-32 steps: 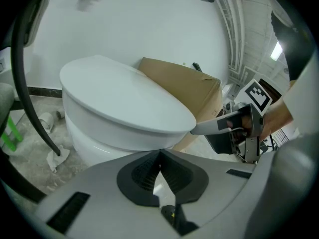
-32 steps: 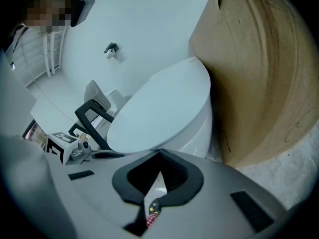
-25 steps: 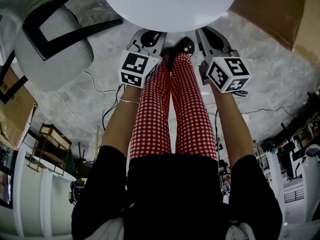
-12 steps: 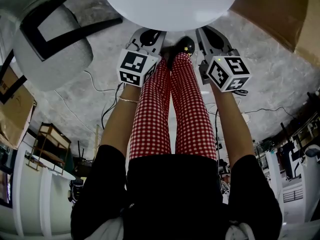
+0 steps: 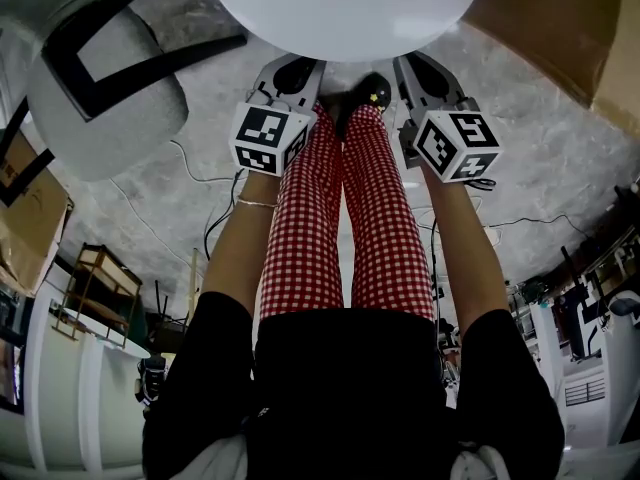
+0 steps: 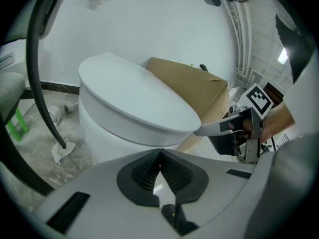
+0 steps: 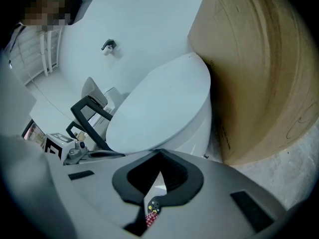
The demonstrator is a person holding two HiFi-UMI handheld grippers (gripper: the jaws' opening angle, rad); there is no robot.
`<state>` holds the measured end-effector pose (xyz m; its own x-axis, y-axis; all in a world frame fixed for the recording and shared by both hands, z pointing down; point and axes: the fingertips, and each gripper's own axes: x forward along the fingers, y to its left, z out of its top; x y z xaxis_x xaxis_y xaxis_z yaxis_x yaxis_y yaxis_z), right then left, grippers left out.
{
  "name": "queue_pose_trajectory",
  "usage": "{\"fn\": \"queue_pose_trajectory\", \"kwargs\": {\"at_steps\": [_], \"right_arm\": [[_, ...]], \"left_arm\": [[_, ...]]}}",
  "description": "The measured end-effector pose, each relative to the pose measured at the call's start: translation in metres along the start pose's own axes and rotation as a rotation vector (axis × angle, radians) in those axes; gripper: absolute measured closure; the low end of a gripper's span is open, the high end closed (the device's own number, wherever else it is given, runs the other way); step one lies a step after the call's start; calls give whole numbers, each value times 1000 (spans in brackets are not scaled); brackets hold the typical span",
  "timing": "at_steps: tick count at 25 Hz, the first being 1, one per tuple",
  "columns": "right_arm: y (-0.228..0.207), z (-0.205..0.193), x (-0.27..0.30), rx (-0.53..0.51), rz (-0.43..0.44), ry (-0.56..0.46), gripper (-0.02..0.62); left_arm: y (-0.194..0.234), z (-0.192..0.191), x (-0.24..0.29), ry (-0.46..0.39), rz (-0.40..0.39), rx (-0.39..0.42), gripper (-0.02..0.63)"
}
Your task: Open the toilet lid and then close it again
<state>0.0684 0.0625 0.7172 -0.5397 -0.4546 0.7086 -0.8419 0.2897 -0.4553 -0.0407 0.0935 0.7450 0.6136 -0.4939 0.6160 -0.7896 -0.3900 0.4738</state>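
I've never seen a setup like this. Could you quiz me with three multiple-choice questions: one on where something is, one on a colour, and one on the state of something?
1. How is the toilet lid?
A. raised upright
B. down, shut
C. taken off

2. Where is the cardboard box?
A. right beside the toilet
B. on top of the lid
C. far across the room

3. What colour are the person's trousers?
A. plain blue
B. all black
C. red and white check

Answers:
1 B: both gripper views show the lid lying flat over the toilet.
2 A: the right gripper view shows the box standing close against the toilet's side.
3 C: the head view looks down on two legs in a red and white check.
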Motion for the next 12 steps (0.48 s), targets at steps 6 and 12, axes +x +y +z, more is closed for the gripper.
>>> {"fn": "queue_pose_trajectory", "kwargs": {"at_steps": [6, 12], "right_arm": [[-2, 0, 0, -3, 3, 0, 577], [-1, -2, 0, 1, -3, -7, 577]], "left_arm": [[-13, 0, -1, -10, -23, 0, 603], [-27, -2, -2, -9, -42, 3, 602]]}}
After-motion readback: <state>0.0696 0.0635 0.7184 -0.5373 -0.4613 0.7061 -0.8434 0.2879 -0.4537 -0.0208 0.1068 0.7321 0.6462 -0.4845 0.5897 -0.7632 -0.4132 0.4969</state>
